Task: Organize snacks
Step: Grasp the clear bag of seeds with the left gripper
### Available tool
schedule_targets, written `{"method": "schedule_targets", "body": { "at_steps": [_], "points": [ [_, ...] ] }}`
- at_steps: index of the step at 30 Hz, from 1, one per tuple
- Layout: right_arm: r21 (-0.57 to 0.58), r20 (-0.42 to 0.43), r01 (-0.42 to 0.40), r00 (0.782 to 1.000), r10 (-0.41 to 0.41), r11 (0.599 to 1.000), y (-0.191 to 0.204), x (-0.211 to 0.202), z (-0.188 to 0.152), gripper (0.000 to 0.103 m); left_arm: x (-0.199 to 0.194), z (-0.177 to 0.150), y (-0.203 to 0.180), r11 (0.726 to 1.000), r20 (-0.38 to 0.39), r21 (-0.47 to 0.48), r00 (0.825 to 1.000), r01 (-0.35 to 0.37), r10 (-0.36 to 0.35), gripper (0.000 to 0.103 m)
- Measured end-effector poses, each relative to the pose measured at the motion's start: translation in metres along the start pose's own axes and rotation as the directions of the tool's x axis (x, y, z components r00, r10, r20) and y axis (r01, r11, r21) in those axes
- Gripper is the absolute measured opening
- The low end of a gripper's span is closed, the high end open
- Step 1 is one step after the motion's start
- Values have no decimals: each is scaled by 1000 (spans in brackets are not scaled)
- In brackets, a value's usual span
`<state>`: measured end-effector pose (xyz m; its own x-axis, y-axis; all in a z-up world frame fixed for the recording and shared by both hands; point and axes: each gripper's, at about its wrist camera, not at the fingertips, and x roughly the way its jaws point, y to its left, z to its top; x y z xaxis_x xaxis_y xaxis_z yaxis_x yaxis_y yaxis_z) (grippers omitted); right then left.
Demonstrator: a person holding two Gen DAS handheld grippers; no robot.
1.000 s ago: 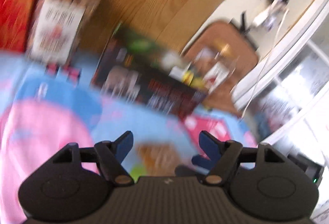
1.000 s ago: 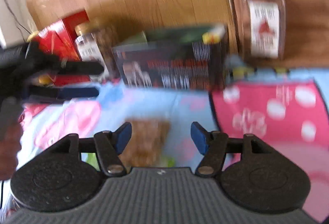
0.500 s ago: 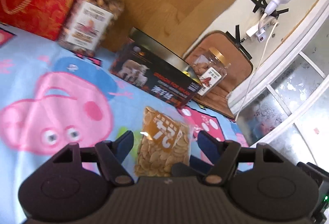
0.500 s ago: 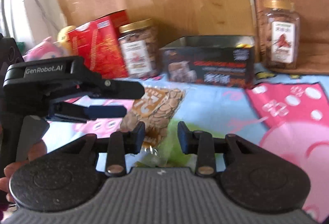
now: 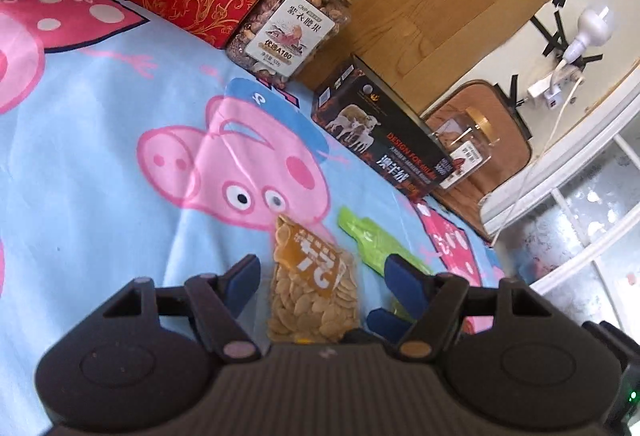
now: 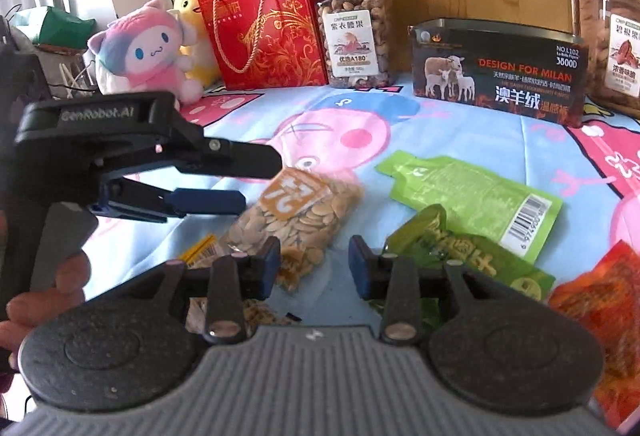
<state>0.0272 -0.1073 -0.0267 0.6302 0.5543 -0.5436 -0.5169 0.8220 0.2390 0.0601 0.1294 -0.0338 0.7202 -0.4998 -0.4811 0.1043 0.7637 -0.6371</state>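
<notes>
Both grippers now over the seed packet [image 5: 312,288]. Since a second ago, views swung from the black box [image 6: 498,75] at the back down to the loose packets in front of it. Left gripper [image 5: 320,276] released, jaws wide either side of the seed packet, not touching. Right gripper [image 6: 314,262] jaws opening after a partial close, nothing between the pads, green packet [image 6: 460,248] just beside. Grasp likely next; nothing sorted yet.
</notes>
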Motion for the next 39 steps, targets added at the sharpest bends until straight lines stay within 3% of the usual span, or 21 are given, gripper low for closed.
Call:
{"method": "schedule_targets", "body": {
  "at_steps": [2,7,9,11,12,14,15,16,18,19,20,22,24,25,26,28,29,31,36,38,39],
  "points": [
    [-18,-13,-11,1000,11,1000,1,-2,-2,51,-2,1,2,1000,1,2,1000,11,-11,73],
    [-101,-1,1,1000,-1,995,11,1,-8,54,3,-6,0,998,-39,37,998,50,-48,74],
    [-138,10,25,1000,-24,990,17,4,-9,54,2,-13,-5,995,-17,89,999,37,-35,73],
    [-149,27,40,999,-37,988,20,6,-11,49,1,-16,-8,995,-13,97,999,37,-36,71],
    [-145,36,46,998,-42,988,19,6,-10,47,0,-15,-8,994,-11,87,998,59,-58,58],
    [-124,47,42,998,-36,991,17,6,-8,29,4,-11,-6,976,-77,15,974,215,-213,33],
    [-105,45,13,999,-8,994,15,6,-7,27,8,-10,-8,963,-104,-28,957,270,-271,33],
    [-89,48,-2,999,7,996,14,5,-6,25,10,-10,-14,965,-108,-14,959,262,-262,33],
    [-129,66,28,998,-20,991,22,5,-6,22,13,-10,-35,979,-97,113,982,170,-159,33],
    [-155,71,42,997,-31,987,24,5,-8,11,13,-9,-41,977,-89,148,986,151,-139,33],
    [-169,64,43,997,-33,985,24,6,-9,3,10,-8,-43,975,-80,159,987,152,-141,35],
    [-157,55,38,998,-30,987,20,6,-10,3,1,-3,-43,978,-46,161,991,130,-124,51],
    [-130,44,15,999,-10,991,12,4,-8,7,-13,3,-36,986,24,159,998,52,-56,73],
    [-110,37,5,999,-1,994,9,3,-7,10,-19,4,-32,987,48,158,998,18,-26,77],
    [-79,26,-20,999,22,997,4,3,-5,20,-25,6,-26,989,58,145,998,-13,4,85],
    [21,-1,-89,996,89,996,-12,3,1,32,-28,10,-12,994,49,102,998,-37,32,88],
    [81,-24,-119,992,121,990,-22,6,6,32,-28,11,-3,997,35,74,999,-36,33,88],
    [187,-56,-180,979,194,966,-36,12,12,32,-21,9,12,1000,-9,16,1000,-26,26,82],
    [285,-78,-272,949,305,919,-39,26,20,28,-16,5,35,999,17,-28,1000,-16,17,24],
    [280,-61,-287,947,315,916,-32,28,20,30,-14,7,55,993,16,-121,1000,-13,15,7],
    [266,-60,-277,951,303,923,-27,28,20,30,-14,7,65,986,15,-164,1000,27,-25,7]
  ]
}}
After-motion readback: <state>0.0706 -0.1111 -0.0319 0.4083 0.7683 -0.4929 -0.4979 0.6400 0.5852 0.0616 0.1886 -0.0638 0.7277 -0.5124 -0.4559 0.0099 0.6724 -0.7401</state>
